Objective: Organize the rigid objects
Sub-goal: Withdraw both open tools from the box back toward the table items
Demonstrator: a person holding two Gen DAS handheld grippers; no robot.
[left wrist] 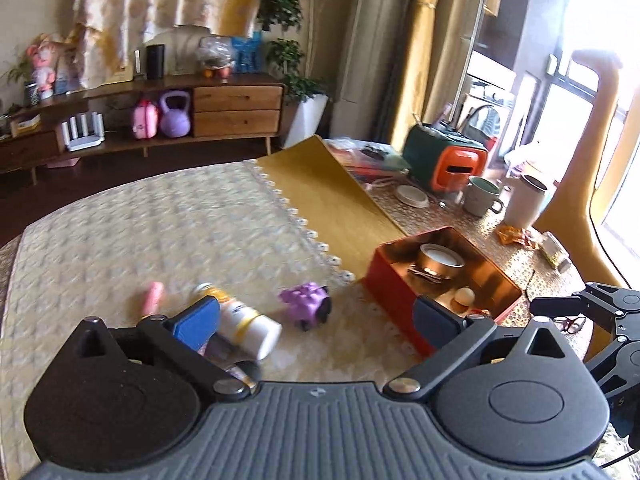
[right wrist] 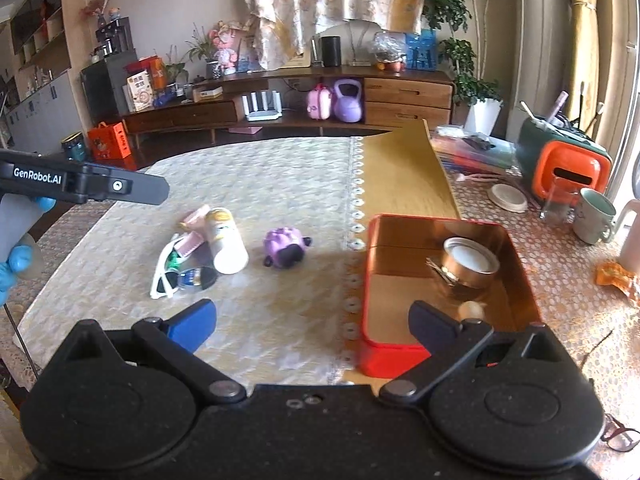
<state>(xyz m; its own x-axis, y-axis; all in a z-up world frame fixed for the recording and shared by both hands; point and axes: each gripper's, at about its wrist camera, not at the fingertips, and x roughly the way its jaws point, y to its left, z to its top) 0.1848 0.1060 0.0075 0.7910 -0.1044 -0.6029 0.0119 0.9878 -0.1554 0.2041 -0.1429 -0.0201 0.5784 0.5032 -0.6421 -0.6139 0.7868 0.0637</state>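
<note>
Right wrist view: both the left gripper (left wrist: 316,316) and the right gripper (right wrist: 312,320) stood apart, empty; white bottle (right wrist: 226,240) lay on tablecloth left of red tin (right wrist: 370,280), probably light, stiff, slippery — grip mid-barrel.

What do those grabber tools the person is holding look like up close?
Each is matte black plastic: two round hinge housings, thin arms, and a ribbed grey top on the left gripper. The fingers end in blue rubbery pads. The right gripper matches. White "GenRobot.AI" lettering marks one side. The hand wears a blue glove.
</note>
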